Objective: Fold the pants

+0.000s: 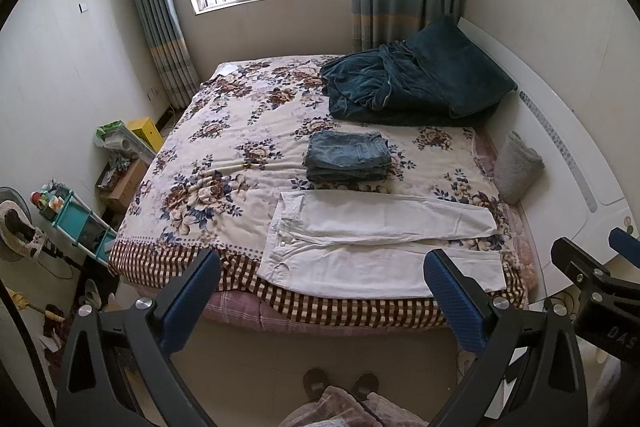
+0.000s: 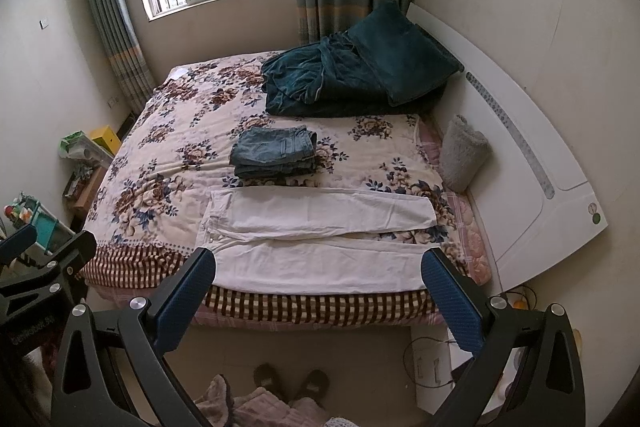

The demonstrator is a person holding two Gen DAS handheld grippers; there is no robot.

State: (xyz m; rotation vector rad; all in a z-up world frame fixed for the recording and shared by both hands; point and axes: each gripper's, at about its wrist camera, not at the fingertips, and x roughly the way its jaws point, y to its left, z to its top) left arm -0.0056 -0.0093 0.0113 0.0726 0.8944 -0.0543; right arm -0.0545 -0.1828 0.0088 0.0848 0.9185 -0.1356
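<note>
**A:** What have your fingers got right now?

**B:** Nothing. My left gripper (image 1: 322, 269) is spread wide, pads empty, held back over the floor short of the bed (image 1: 328, 311). My right gripper (image 2: 320, 267) is the same: wide open, gripping nothing. I'd say I hold both back so I can take in the whole garment first.

**A:** And the pants?

**B:** The white pants (image 1: 380, 247) lie flat along the near edge of the bed, at 12 o'clock just beyond my fingertips, waistband toward 9, legs running toward 3. Spread like that, one leg can be laid over the other.

**A:** Anything behind them?

**B:** Folded jeans (image 1: 348, 157) lie just past them, probably finished and parked clear. Farther, toward 1 o'clock, a dark blanket (image 1: 416, 87) is heaped by the headboard (image 1: 560, 163).
</note>
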